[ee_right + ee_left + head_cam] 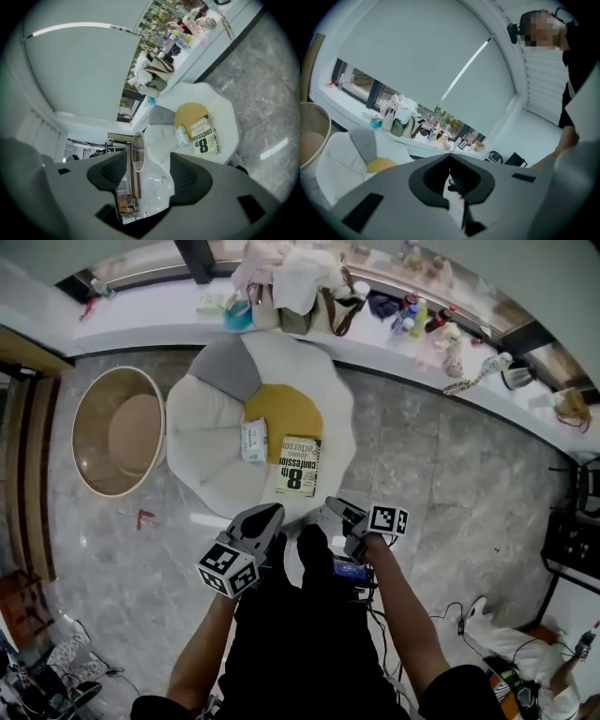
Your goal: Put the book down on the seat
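The book (298,467), pale with black print and a large "8", lies flat on the front of the white round seat (330,381), next to a yellow cushion (286,409). The right gripper view also has the book (204,136) on the seat (227,112). Both grippers hang close to my body, short of the seat's front edge. My left gripper (270,517) is shut with nothing in it, its tips meeting (449,158). My right gripper (339,510) is open and empty (149,171). The left gripper view catches only the seat's left part (340,161), not the book.
A small white packet (253,440) lies beside the book. A round wooden tub (117,432) stands left of the seat. The window ledge (141,310) behind carries bags (295,287), bottles (412,315) and a kettle (514,376). Cables and clutter (506,652) lie at the lower right.
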Demonstrator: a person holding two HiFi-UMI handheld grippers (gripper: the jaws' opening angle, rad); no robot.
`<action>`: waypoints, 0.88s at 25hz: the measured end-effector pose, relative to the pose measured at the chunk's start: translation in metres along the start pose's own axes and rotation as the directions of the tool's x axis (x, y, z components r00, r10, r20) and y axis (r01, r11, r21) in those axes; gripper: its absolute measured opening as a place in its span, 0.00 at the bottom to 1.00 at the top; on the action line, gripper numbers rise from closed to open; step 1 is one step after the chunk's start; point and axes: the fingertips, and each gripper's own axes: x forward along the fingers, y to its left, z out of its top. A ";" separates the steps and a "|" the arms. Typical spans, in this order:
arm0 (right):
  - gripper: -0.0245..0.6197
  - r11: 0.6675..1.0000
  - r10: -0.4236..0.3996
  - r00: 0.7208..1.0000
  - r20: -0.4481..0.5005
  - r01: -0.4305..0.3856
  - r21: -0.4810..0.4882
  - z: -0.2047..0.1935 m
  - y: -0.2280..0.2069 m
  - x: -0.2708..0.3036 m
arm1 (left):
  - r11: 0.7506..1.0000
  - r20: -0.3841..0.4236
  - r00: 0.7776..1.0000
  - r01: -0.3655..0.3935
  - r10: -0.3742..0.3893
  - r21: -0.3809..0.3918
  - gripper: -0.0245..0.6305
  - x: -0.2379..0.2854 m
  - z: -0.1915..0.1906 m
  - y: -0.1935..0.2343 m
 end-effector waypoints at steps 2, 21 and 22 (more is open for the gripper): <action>0.51 0.998 0.025 1.000 -0.004 -0.025 -0.062 0.011 0.027 -0.008 | 1.000 0.029 1.000 0.010 -0.010 0.025 0.06 -0.002 0.018 -0.011; 0.46 0.808 0.186 0.980 0.067 -0.113 -0.578 0.066 0.208 -0.097 | 0.986 0.224 0.972 0.034 -0.071 0.163 0.06 0.000 0.108 -0.101; 0.45 0.790 0.183 0.981 0.068 -0.106 -0.604 0.066 0.212 -0.102 | 0.984 0.228 0.971 0.036 -0.075 0.172 0.06 0.001 0.109 -0.105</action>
